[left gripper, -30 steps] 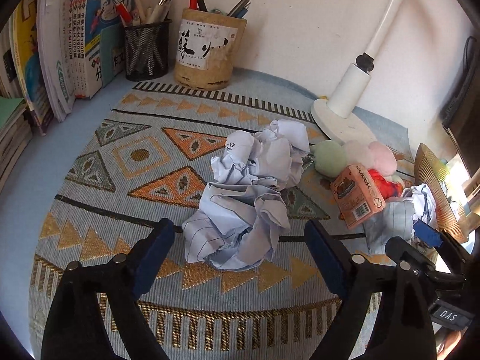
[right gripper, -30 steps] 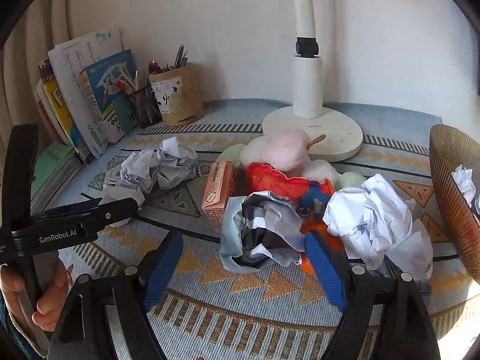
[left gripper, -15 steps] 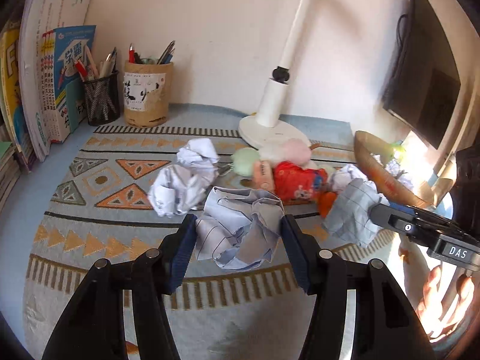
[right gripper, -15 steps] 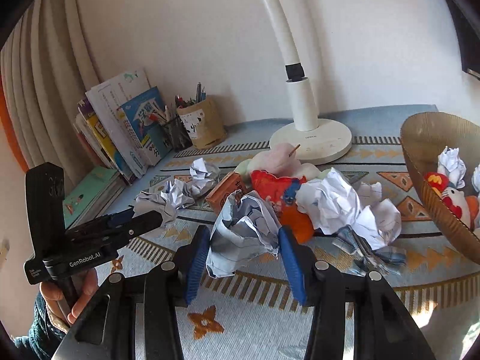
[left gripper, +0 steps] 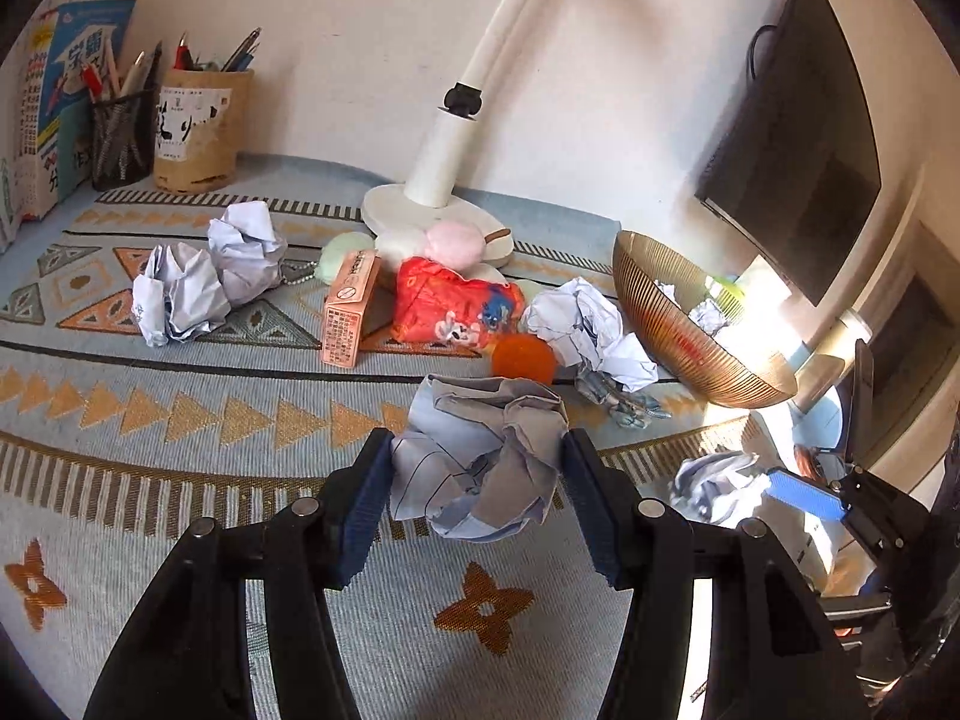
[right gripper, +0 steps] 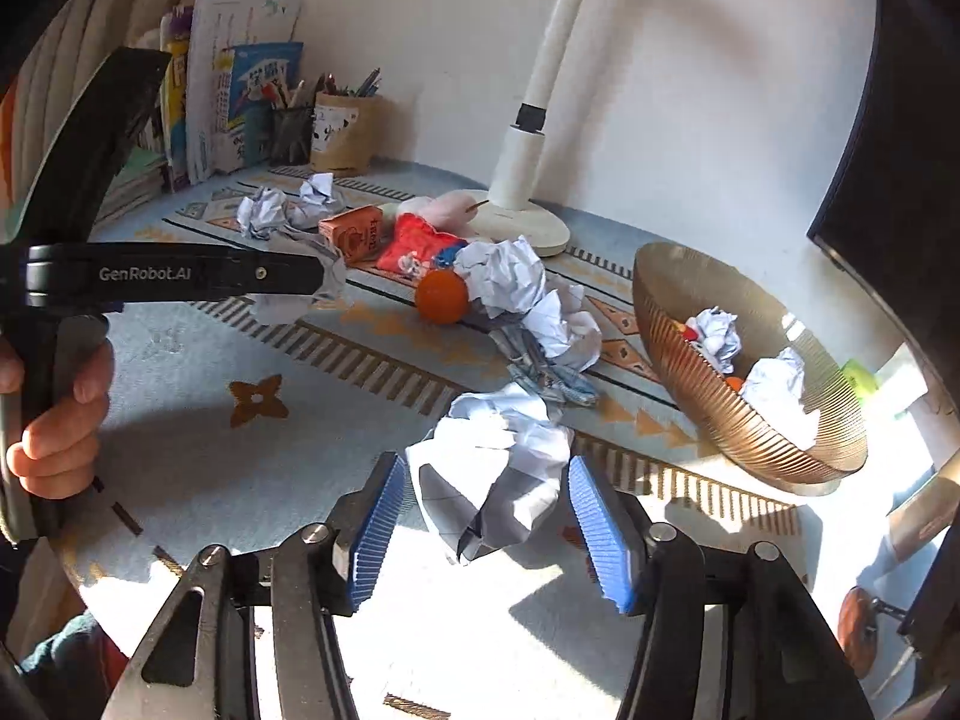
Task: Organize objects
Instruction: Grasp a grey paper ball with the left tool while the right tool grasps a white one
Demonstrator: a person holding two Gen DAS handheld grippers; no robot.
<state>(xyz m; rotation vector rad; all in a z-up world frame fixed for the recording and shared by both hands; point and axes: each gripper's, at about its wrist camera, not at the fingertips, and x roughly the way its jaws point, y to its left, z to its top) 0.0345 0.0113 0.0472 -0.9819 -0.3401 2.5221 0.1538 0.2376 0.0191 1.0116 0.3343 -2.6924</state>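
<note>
My left gripper (left gripper: 477,495) is shut on a crumpled bluish paper ball (left gripper: 480,459) and holds it above the patterned mat (left gripper: 180,408). My right gripper (right gripper: 489,510) is shut on another crumpled paper ball (right gripper: 492,468), lifted off the mat (right gripper: 210,450). The right gripper and its ball also show at the lower right of the left wrist view (left gripper: 720,483). More paper balls (left gripper: 198,276), an orange ball (left gripper: 522,357), a red packet (left gripper: 456,306) and a pink carton (left gripper: 351,312) lie on the mat. A bronze ribbed bowl (right gripper: 708,384) at the right holds paper balls.
A white desk lamp (left gripper: 444,180) stands at the back. Pen holders (left gripper: 192,126) and books (left gripper: 54,120) stand at the back left. A dark screen (left gripper: 798,138) hangs at the right. The left gripper's body (right gripper: 168,279) crosses the right wrist view.
Both grippers closed on paper balls, lifted them off the mat and drew back toward the front, swinging right toward the bowl.
</note>
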